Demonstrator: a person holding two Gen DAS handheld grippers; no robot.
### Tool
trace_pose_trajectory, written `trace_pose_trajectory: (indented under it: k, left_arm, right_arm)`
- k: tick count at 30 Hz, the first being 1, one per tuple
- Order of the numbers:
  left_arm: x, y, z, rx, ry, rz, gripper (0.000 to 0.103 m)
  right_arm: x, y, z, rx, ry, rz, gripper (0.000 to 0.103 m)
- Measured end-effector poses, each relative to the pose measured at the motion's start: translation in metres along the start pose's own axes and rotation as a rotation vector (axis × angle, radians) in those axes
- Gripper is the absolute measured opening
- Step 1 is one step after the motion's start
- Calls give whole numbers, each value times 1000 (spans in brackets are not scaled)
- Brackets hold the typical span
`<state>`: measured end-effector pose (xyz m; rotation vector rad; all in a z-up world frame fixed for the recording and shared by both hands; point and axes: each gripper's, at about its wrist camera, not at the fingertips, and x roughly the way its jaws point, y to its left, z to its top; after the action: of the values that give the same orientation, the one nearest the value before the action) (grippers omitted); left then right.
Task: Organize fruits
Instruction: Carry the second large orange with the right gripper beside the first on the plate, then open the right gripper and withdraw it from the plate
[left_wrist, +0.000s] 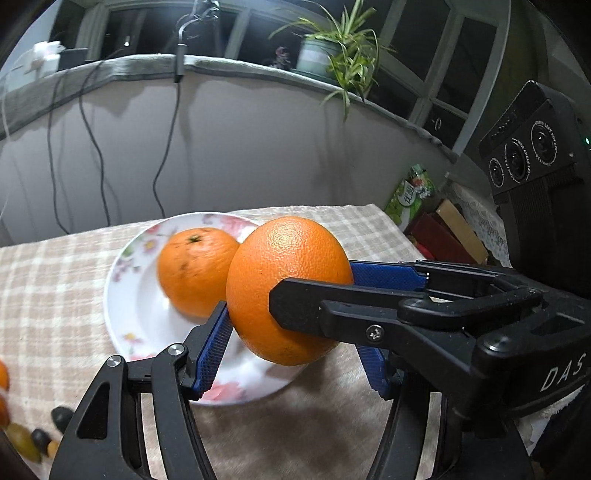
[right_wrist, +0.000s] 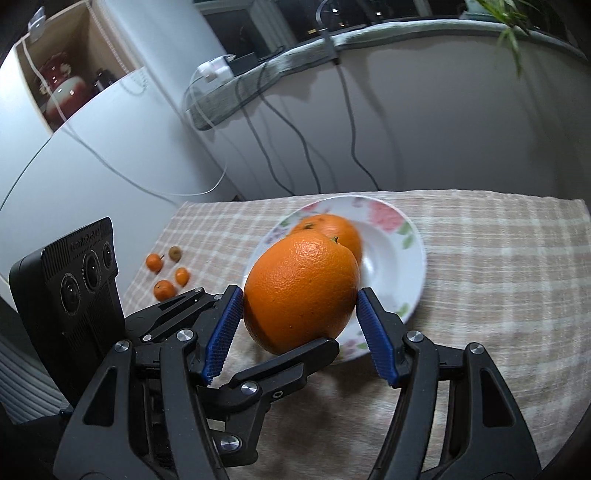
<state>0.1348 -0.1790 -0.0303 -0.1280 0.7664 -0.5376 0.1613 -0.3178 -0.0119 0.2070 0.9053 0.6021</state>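
A large orange (left_wrist: 288, 288) is held in the air just above the near rim of a white floral plate (left_wrist: 125, 295). Both grippers are shut on it. My left gripper (left_wrist: 291, 347) grips it with blue pads from its own sides; my right gripper (left_wrist: 314, 295) crosses in from the right. In the right wrist view the same orange (right_wrist: 301, 291) sits between my right gripper's (right_wrist: 301, 325) blue pads, with a left finger (right_wrist: 288, 365) under it. A second orange (right_wrist: 332, 230) lies on the plate (right_wrist: 402, 273).
Several small orange and dark fruits (right_wrist: 164, 273) lie on the checked tablecloth (right_wrist: 498, 280) left of the plate; some show at the lower left in the left wrist view (left_wrist: 26, 435). Boxes (left_wrist: 436, 229) stand beyond the table's right edge. Cables hang on the wall behind.
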Motion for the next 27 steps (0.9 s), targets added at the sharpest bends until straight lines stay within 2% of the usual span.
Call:
trace_pose_trajectory:
  k: [17, 27]
  left_arm:
    - [31, -3, 5, 24, 63, 13, 64]
    - [41, -11, 2, 51, 87, 56, 66]
  right_arm:
    - [8, -27, -1, 49, 16, -19, 67]
    - [2, -27, -1, 48, 5, -39, 68]
